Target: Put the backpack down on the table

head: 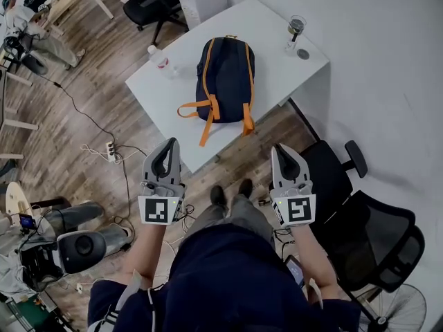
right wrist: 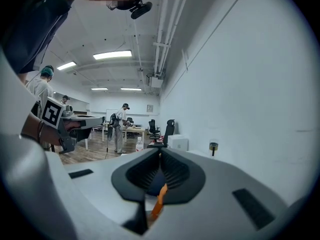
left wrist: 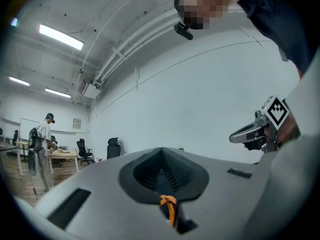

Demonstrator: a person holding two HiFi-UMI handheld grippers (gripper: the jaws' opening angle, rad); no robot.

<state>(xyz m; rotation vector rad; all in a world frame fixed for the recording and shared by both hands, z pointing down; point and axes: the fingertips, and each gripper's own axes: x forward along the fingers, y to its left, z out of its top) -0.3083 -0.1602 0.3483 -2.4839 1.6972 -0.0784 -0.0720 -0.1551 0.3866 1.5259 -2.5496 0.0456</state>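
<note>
On the white table [head: 277,61] the backpack [head: 225,75] lies flat, its loose orange strap [head: 208,126] trailing toward the near edge, where the left gripper [head: 170,144] or right gripper [head: 280,149], both pinched shut and empty, could snag it and drag the bag off.

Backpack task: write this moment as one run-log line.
backpack: lying on table | left gripper: shut, empty, clear of backpack | right gripper: shut, empty, clear of backpack | task: looks done

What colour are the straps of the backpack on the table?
Orange straps on the dark navy backpack; clearest in the head view.
</note>
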